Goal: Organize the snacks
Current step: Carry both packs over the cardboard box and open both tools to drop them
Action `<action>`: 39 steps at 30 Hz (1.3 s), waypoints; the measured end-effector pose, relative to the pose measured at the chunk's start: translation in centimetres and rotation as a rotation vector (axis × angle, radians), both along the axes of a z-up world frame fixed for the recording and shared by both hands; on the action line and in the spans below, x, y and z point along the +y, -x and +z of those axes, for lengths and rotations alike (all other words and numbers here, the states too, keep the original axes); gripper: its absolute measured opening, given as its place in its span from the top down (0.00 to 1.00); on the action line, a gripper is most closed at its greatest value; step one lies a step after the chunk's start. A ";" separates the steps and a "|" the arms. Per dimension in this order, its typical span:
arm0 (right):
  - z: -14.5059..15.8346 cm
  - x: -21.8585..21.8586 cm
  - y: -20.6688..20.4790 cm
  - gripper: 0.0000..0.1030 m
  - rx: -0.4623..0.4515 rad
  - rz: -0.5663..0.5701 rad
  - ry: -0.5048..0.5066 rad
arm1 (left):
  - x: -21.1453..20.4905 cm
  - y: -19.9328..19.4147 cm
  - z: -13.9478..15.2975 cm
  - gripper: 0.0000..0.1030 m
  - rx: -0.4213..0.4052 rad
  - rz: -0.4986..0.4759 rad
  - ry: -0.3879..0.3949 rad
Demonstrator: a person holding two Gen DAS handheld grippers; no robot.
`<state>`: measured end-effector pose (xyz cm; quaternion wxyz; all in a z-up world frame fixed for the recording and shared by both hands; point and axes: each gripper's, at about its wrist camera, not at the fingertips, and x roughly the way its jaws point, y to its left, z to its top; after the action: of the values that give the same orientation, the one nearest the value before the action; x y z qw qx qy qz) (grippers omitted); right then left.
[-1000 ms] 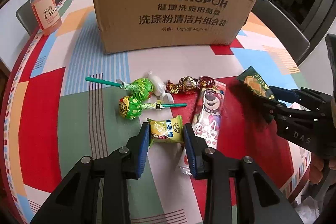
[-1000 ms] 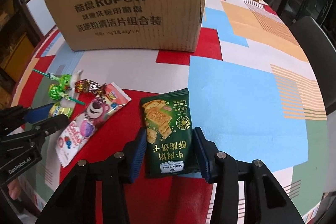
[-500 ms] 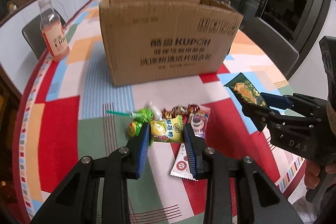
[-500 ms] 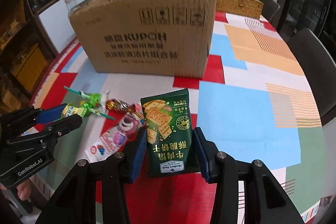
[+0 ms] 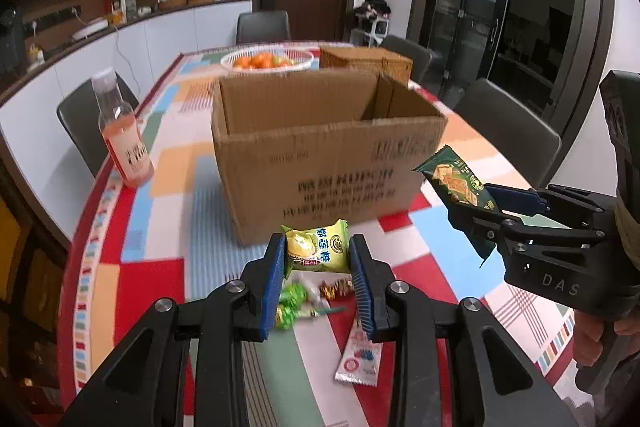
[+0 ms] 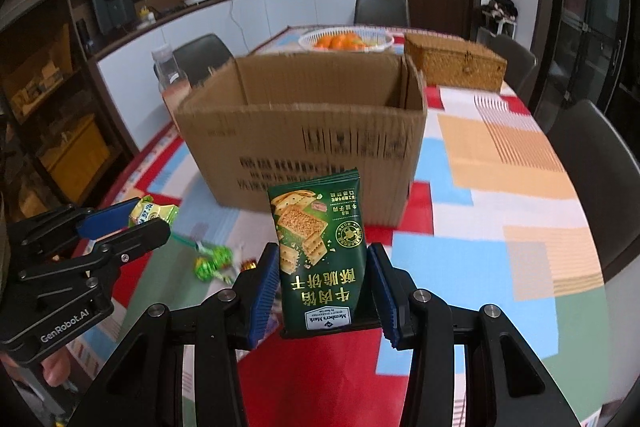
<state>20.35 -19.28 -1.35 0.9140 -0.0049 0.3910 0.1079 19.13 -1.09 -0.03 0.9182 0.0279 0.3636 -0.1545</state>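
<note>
Left wrist view, left hand-held gripper (image 5: pixel 317 267) clamped on yellow candy packet (image 5: pixel 316 247); right hand-held gripper (image 6: pixel 323 287) pinching green cracker packet (image 6: pixel 318 247), open cardboard box (image 6: pixel 304 143) just ahead

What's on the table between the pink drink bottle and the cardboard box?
Nothing: in the left wrist view, only bare patterned tablecloth separates the pink drink bottle from the open cardboard box.

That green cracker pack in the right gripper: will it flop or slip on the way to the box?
The green cracker pack stands upright above the right gripper, so it's probably fairly stiff. Its glossy film may slip. Pictured crackers suggest fragile contents.
</note>
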 end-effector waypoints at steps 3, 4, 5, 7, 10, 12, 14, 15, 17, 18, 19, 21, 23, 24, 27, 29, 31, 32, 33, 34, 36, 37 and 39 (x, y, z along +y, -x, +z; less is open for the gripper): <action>1.1 0.0 -0.5 0.56 -0.036 -0.001 -0.010 | 0.0 -0.5 1.2 0.69 -0.039 0.004 0.001; 1.5 0.0 -0.7 0.56 -0.047 0.000 -0.014 | 0.0 -0.6 1.6 0.69 -0.049 0.005 0.002; 1.8 0.0 -0.8 0.56 -0.057 0.000 -0.017 | 0.0 -0.9 2.0 0.69 -0.063 0.006 0.001; 2.6 0.1 -1.3 0.56 -0.081 -0.001 -0.026 | 0.0 -1.2 2.7 0.69 -0.084 0.009 0.002; 3.5 0.1 -2.2 0.56 -0.106 0.000 -0.041 | 0.1 -2.0 3.9 0.69 -0.121 0.014 0.002; 4.0 0.2 -2.8 0.56 -0.116 0.004 -0.051 | 0.2 -2.5 4.5 0.69 -0.140 0.021 0.006; 4.3 0.3 -3.2 0.56 -0.122 0.010 -0.058 | 0.3 -3.2 5.1 0.69 -0.153 0.028 0.007; 4.4 0.4 -3.8 0.56 -0.121 0.013 -0.065 | 0.3 -3.4 5.2 0.69 -0.157 0.030 0.007; 4.6 0.4 -4.4 0.56 -0.123 0.016 -0.079 | 0.4 -4.2 5.7 0.69 -0.166 0.037 0.010; 4.8 0.5 -4.9 0.56 -0.122 0.016 -0.081 | 0.6 -4.6 5.9 0.69 -0.167 0.039 0.011; 5.0 0.5 -5.4 0.56 -0.124 0.015 -0.085 | 0.6 -4.9 6.1 0.69 -0.168 0.040 0.012; 5.4 0.7 -6.1 0.56 -0.130 0.020 -0.083 | 0.8 -5.7 6.4 0.69 -0.170 0.044 0.013; 5.7 0.8 -6.8 0.56 -0.135 0.020 -0.082 | 0.9 -6.4 6.7 0.69 -0.171 0.047 0.016; 5.9 0.9 -7.3 0.56 -0.137 0.023 -0.079 | 0.8 -6.8 6.9 0.69 -0.171 0.049 0.017; 6.4 1.1 -8.7 0.56 -0.141 0.025 -0.071 | 1.1 -8.2 7.1 0.69 -0.162 0.054 0.030; 6.6 1.3 -9.5 0.56 -0.136 0.023 -0.063 | 1.2 -9.1 7.1 0.69 -0.153 0.056 0.035; 6.7 1.4 -10.5 0.56 -0.133 0.026 -0.050 | 1.2 -10.2 7.1 0.69 -0.136 0.057 0.042; 6.6 1.5 -11.0 0.56 -0.127 0.025 -0.046 | 1.2 -10.6 7.0 0.69 -0.128 0.057 0.043; 6.5 1.5 -11.7 0.56 -0.118 0.028 -0.045 | 1.1 -11.2 6.9 0.69 -0.118 0.058 0.042; 6.3 1.6 -11.9 0.56 -0.113 0.028 -0.042 | 1.1 -11.6 6.8 0.69 -0.111 0.057 0.039; 6.0 1.7 -13.0 0.56 -0.095 0.023 -0.032 | 0.9 -12.5 6.5 0.69 -0.096 0.056 0.031; 5.8 1.8 -13.5 0.56 -0.086 0.022 -0.026 | 0.9 -13.0 6.3 0.69 -0.087 0.057 0.024; 5.4 1.7 -14.2 0.56 -0.071 0.017 -0.018 | 0.6 -13.7 6.0 0.69 -0.072 0.058 0.012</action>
<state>34.54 -17.55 4.08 0.9265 -0.0037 0.3571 0.1190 32.84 -0.51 5.96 0.9350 0.0174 0.3300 -0.1290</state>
